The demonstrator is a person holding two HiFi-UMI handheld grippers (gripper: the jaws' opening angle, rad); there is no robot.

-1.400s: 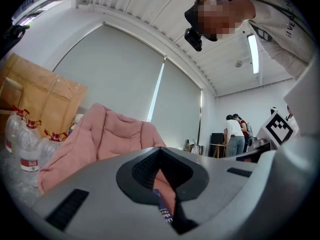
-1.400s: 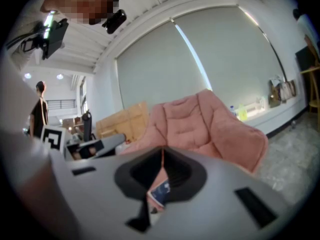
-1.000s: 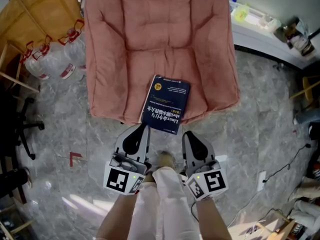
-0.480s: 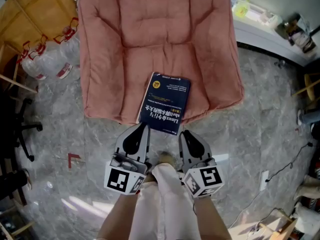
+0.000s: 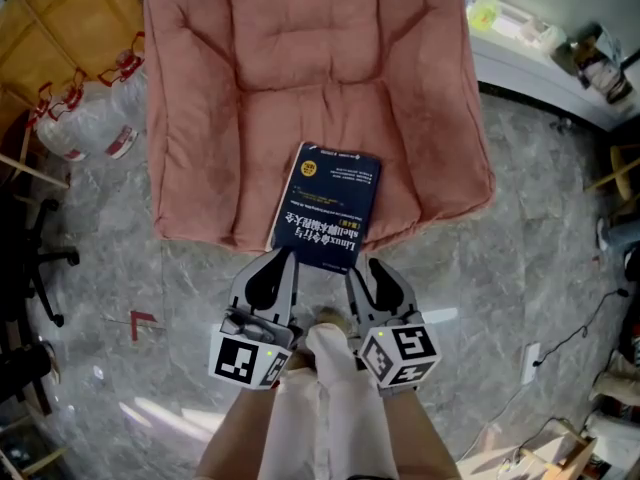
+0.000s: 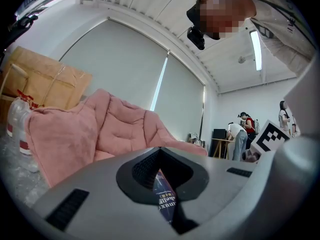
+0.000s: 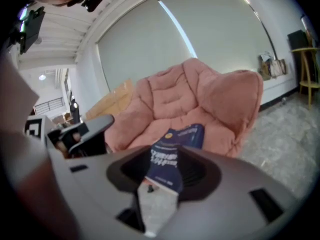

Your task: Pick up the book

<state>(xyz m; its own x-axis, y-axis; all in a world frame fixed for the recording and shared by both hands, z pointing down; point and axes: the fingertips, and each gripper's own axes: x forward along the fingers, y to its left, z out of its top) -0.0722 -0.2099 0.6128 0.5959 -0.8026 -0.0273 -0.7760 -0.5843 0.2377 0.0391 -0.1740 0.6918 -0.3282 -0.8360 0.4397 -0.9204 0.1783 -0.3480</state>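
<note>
A grey, marble-veined floor [image 5: 540,238] fills the lower half of the head view. A big pink quilted lounge chair [image 5: 300,78] takes up the upper centre. At the upper left sits a tan cardboard box [image 5: 60,18], with a shrink-wrapped pack of water bottles [image 5: 85,123] just beside it. A black chair base [image 5: 45,258] shows at the left edge, and a red tape corner [image 5: 143,321] marks the floor below it. A cluttered white shelf [image 5: 520,78] crosses the upper right. In the left gripper view, tall windows with pale blinds [image 6: 125,79] stand behind the chair. A strip light [image 6: 257,43] glows on the white ceiling.
</note>
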